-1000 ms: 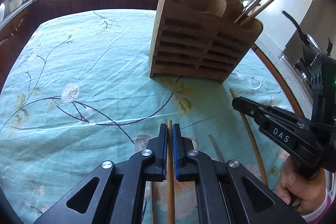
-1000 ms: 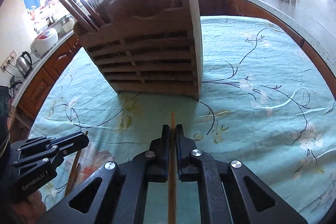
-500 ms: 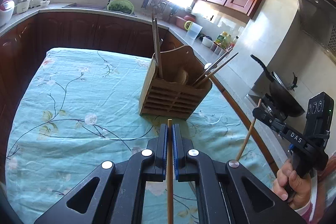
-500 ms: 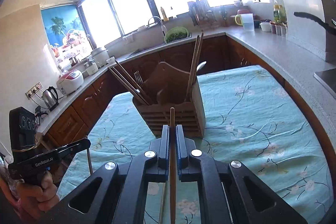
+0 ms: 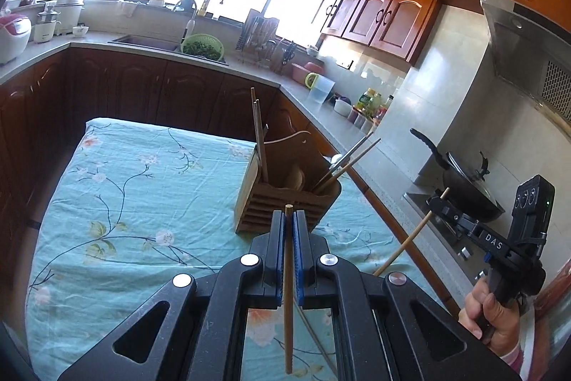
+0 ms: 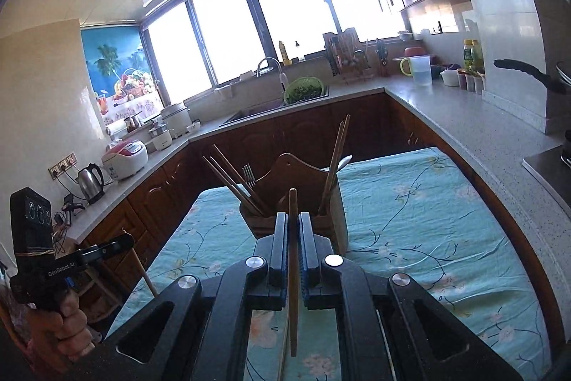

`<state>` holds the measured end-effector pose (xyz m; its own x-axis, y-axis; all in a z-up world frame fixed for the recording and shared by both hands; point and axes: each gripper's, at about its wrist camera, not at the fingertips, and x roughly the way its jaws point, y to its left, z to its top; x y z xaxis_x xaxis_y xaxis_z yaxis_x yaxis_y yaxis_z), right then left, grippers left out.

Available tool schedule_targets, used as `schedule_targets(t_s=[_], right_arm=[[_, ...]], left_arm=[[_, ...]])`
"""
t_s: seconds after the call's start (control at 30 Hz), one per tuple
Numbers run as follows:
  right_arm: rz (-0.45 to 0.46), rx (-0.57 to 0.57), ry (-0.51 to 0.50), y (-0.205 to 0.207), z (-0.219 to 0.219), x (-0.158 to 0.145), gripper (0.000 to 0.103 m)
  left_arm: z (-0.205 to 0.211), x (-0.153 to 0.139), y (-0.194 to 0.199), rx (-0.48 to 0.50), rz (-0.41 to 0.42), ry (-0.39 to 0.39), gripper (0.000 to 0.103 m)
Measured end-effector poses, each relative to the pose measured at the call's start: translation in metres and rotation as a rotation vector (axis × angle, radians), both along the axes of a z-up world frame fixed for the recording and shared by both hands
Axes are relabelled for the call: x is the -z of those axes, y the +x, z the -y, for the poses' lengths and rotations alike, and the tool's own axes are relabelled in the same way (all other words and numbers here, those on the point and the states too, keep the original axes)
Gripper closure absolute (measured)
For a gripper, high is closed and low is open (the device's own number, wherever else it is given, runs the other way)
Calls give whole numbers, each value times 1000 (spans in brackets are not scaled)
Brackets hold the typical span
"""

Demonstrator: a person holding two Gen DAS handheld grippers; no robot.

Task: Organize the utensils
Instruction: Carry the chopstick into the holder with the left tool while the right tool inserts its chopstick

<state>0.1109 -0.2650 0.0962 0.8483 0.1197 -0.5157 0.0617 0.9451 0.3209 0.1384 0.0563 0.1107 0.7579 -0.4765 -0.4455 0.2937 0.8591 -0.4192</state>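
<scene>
A wooden utensil holder [image 5: 285, 202] stands on the table with chopsticks, a spoon and a fork in it; it also shows in the right wrist view [image 6: 296, 181]. My left gripper [image 5: 289, 220] is shut on a wooden chopstick [image 5: 288, 291], held high above the table, near side of the holder. My right gripper [image 6: 293, 220] is shut on another chopstick [image 6: 293, 274], also raised. In the left wrist view the right gripper [image 5: 437, 200] holds its chopstick [image 5: 410, 238] at the right. The left gripper [image 6: 125, 240] shows at the left of the right wrist view.
The table wears a teal floral cloth [image 5: 142, 202]. One more chopstick [image 5: 317, 341] lies on it under my left gripper. Counters run around it, with a sink and green basket [image 5: 201, 45], a wok [image 5: 467, 181] on the stove, a rice cooker [image 6: 125, 159] and kettle [image 6: 91, 181].
Both grippers have risen well above the table with their chopsticks. The holder now looks smaller and farther below.
</scene>
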Motion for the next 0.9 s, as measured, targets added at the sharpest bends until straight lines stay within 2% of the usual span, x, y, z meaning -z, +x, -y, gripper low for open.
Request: schedule_targets(t_s=[0.5, 0.9], right_arm=[[54, 31, -1, 10, 9, -11, 98], [157, 78, -10, 55, 24, -45, 98]], left_arm=[[-2, -20, 11, -62, 93, -16, 100], [6, -52, 53, -126, 233, -38, 100]])
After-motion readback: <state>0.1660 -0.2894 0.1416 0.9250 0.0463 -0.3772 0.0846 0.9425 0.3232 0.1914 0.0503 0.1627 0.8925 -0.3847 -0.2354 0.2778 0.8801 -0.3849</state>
